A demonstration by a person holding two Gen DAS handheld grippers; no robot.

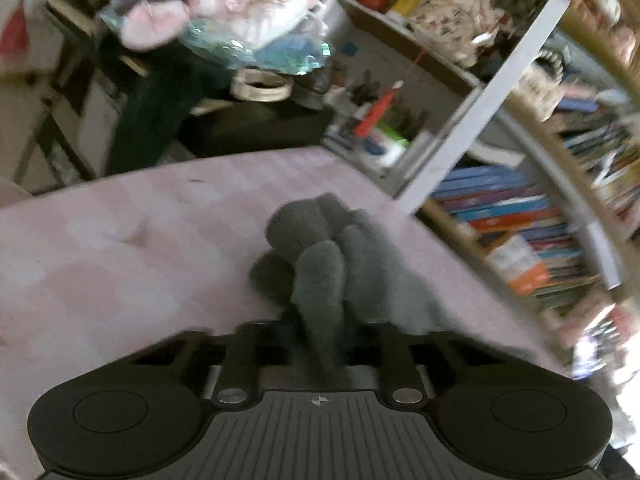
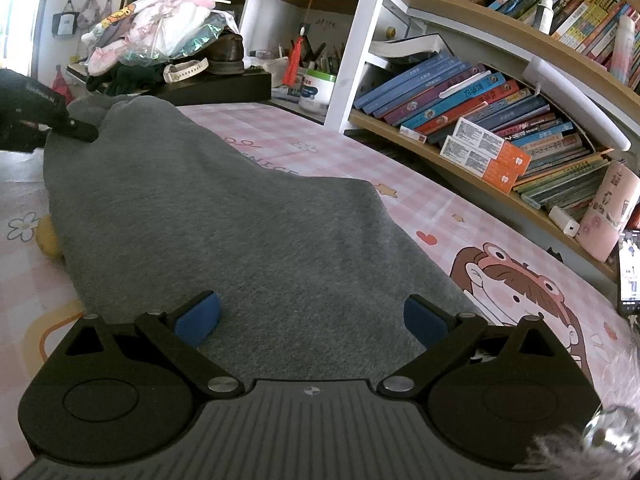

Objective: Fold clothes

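A pink checked sheet point(image 2: 340, 168) printed with flowers, stars and a cartoon child covers the bed, and nearly everything here sits on it or around its rim. Along the sheet's right edge runs a curved wooden bookshelf point(image 2: 480, 92) packed with leaning books, with a white upright post point(image 2: 360, 40) at the corner; that side is tight. Past the sheet's far edge stands a dark desk point(image 2: 224, 84) heaped with a pile of pale clothes and bags point(image 2: 160, 28), so that end is hemmed in as well. The open room is the bare sheet to the left of the garment and the strip between the garment and the bookshelf.

The grey sweatshirt point(image 2: 240, 220) lies flat along the middle of the sheet, running from the near edge toward the desk.

The right gripper point(image 2: 312, 320) hangs low over the sweatshirt's near end, tipped downward, its blue pads point(image 2: 198, 318) spread wide apart with only flat cloth beneath them and nothing pinched.

At the far left corner of the sweatshirt, the left gripper point(image 1: 320, 344) is clamped on a bunched fold of the grey fabric point(image 1: 320, 264), which rises in rolls ahead of its closed jaws; that view is blurred.
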